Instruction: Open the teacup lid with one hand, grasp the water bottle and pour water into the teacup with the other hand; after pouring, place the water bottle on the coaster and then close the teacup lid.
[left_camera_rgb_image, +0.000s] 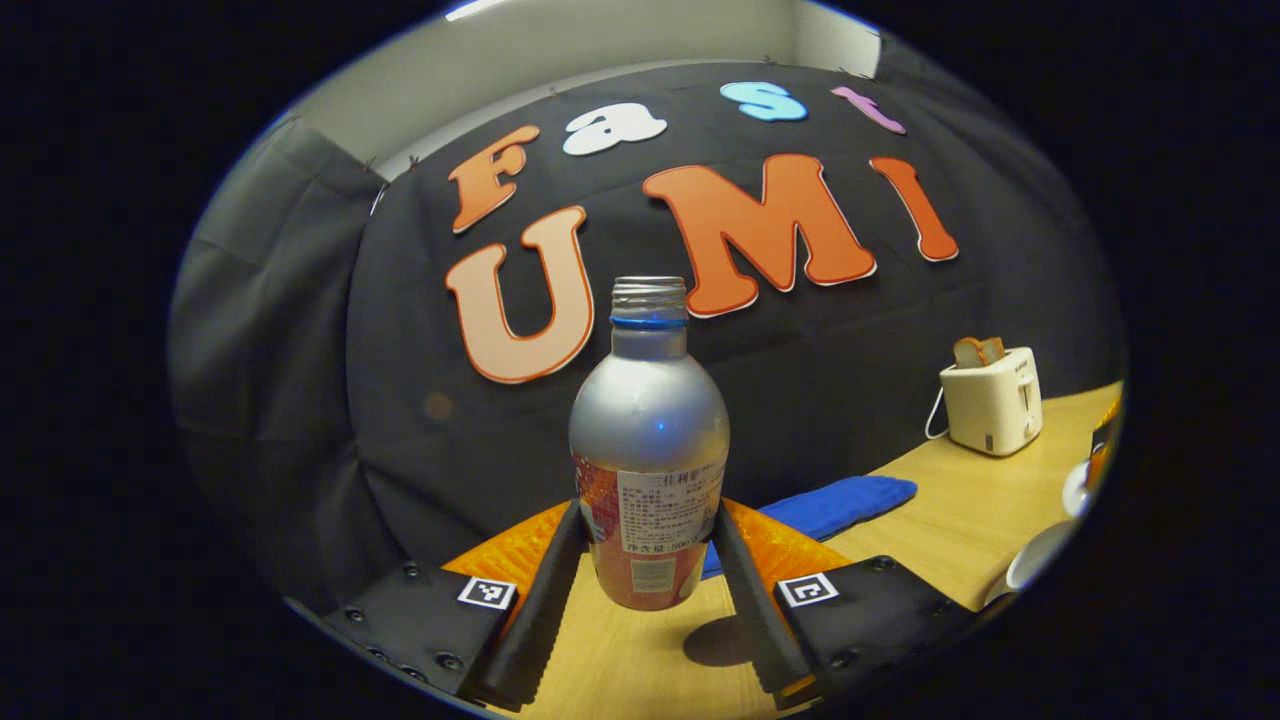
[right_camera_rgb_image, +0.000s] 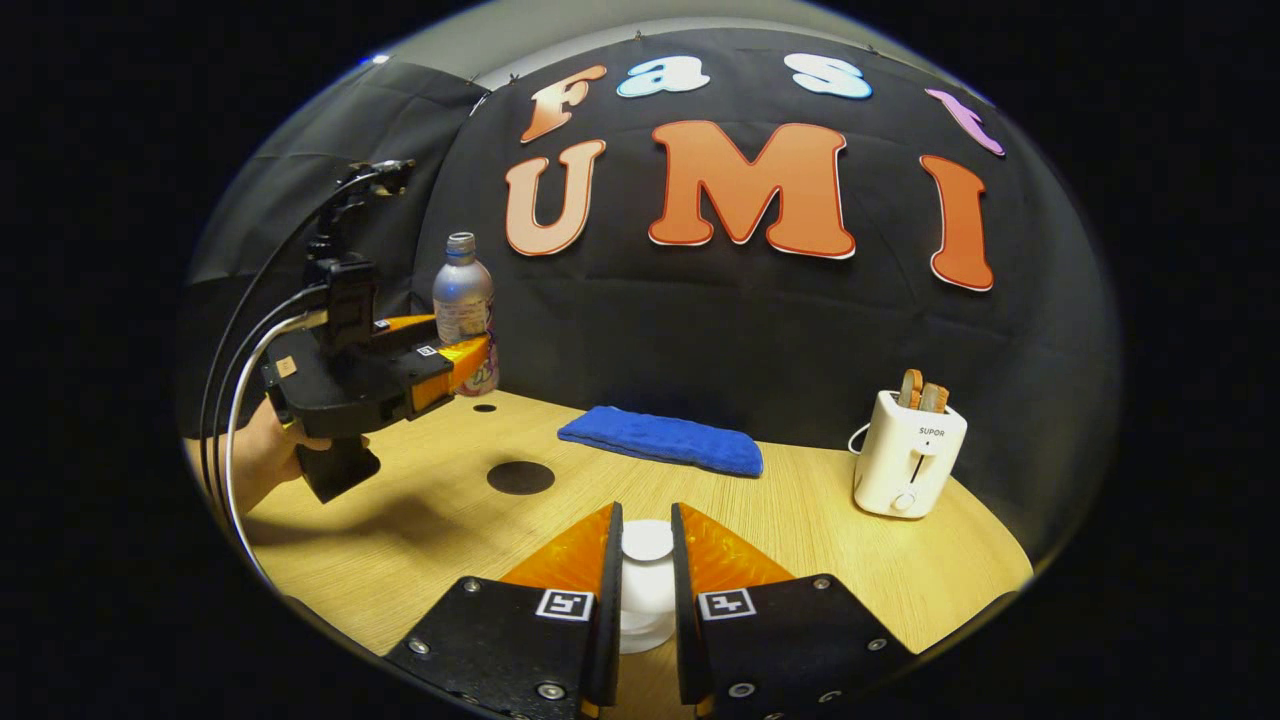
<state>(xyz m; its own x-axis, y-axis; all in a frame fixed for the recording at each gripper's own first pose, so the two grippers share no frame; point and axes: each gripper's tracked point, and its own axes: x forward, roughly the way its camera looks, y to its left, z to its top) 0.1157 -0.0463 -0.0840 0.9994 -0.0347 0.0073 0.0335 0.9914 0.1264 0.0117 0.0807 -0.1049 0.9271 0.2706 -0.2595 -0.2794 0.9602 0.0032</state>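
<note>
**Bottle lifted in left tool, lid knob pinched in right tool**

Tabletop: light wood, ran under both tools in both views.

Left tool: closed on the water bottle, one finger pressed against each side of the lower labelled part. Bottle stood upright, cap off, neck threads bare. Its base looked clear of the tabletop, with a shadow on the wood just below and to the right of it. In the right gripper view the same tool sat far off to the left, held by a hand, cables trailing back from it, bottle at its tips and above the wood.

Right tool: narrow, both fingers pressed on the white knob of the teacup lid, directly ahead between the tips. Could not tell whether the lid sat on the cup or was raised.

Blue cloth: lay flat ahead of the right tool, near the back wall; behind and right of the left tool's fingers.

White toaster: ahead and to the right of the right tool, two slices sticking up from the slots. Far right of the left tool.

Coaster: dark round disc on the tabletop, ahead-left of the right tool, between it and the left tool. Bare.

White rim of crockery: at the far right edge beside the left tool; too cut off to identify.
</note>
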